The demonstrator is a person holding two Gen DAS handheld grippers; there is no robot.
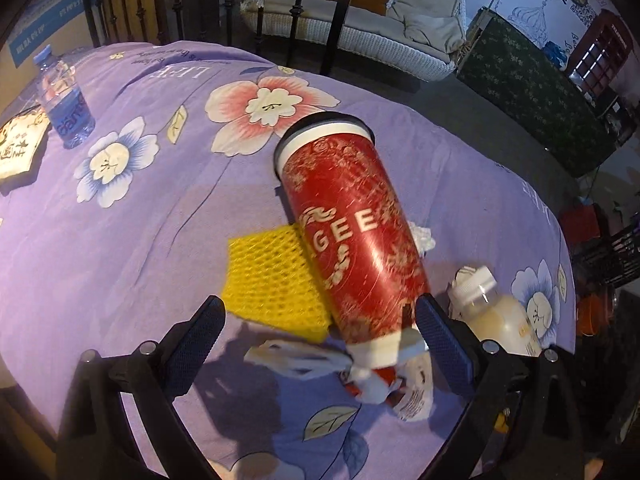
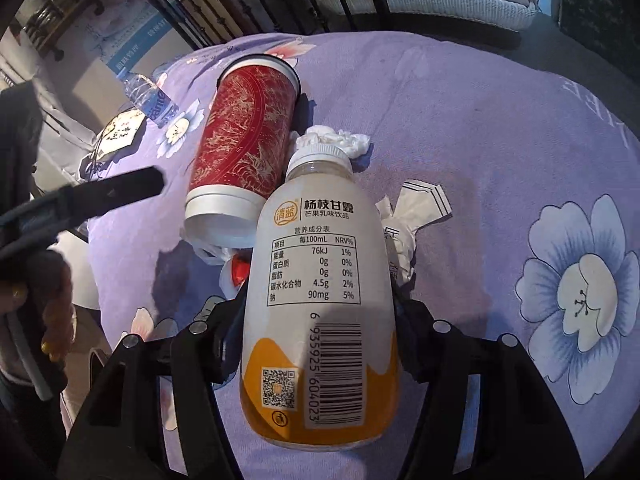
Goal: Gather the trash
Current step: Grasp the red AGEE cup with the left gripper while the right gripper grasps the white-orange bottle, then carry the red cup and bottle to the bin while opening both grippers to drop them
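Observation:
A red paper cup (image 1: 348,220) with a gold pattern lies on its side on the purple flowered cloth (image 1: 120,240). My left gripper (image 1: 320,312) stands open over the cup's base end, which is close to the right finger. A yellow foam net (image 1: 272,280) and a crumpled white and red wrapper (image 1: 304,360) lie between and under the fingers. My right gripper (image 2: 316,316) is shut on a milky drink bottle (image 2: 316,280) with a white cap, also seen as the bottle (image 1: 496,320) at the right. The red cup (image 2: 244,136) lies just left of it.
A blue-labelled water bottle (image 1: 64,96) and a decorated plaque (image 1: 20,140) stand at the far left. White tissue (image 2: 340,140) and crumpled paper (image 2: 416,208) lie beside the drink bottle. A person's hand (image 2: 52,320) is at the left edge. A black railing (image 1: 132,0) backs the table.

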